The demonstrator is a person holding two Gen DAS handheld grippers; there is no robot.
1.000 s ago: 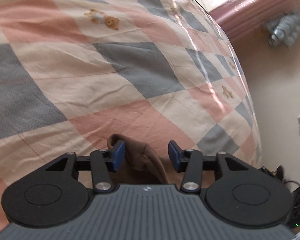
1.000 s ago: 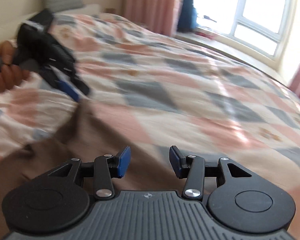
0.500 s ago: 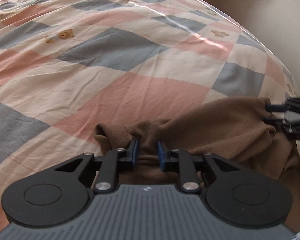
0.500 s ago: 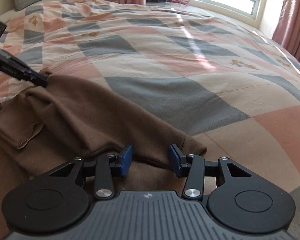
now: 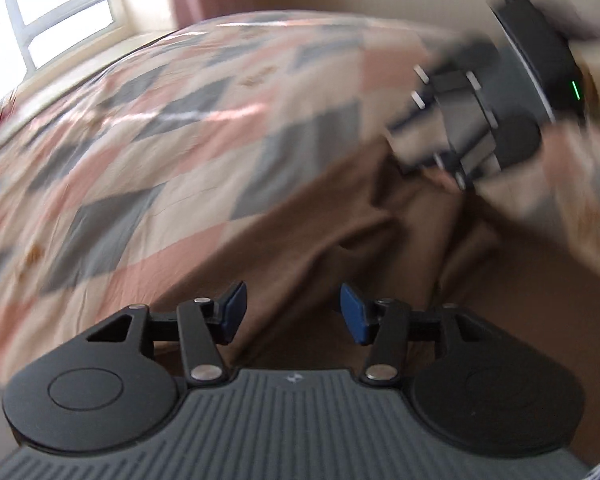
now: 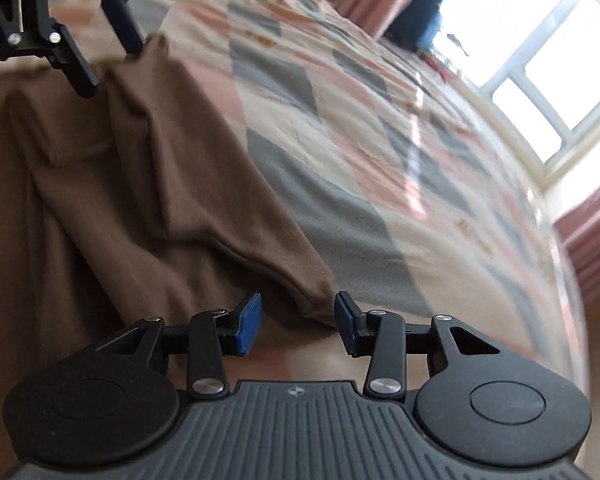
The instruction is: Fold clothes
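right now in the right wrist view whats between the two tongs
Only the brown garment, rumpled on the checked quilt, spans from the left tongs to the right tongs.

Left wrist view motion-smeared, right gripper (image 5: 432, 136) far right a blur, brown garment (image 5: 380, 248) cut off near edge.

We see a plain brown knit garment (image 6: 152, 184) at the left of the frame — no pattern on it. The quilted cotton bedspread (image 6: 340, 152) beneath is checked in pink, grey and cream. Our black plastic grippers carry blue finger pads (image 6: 249, 322).
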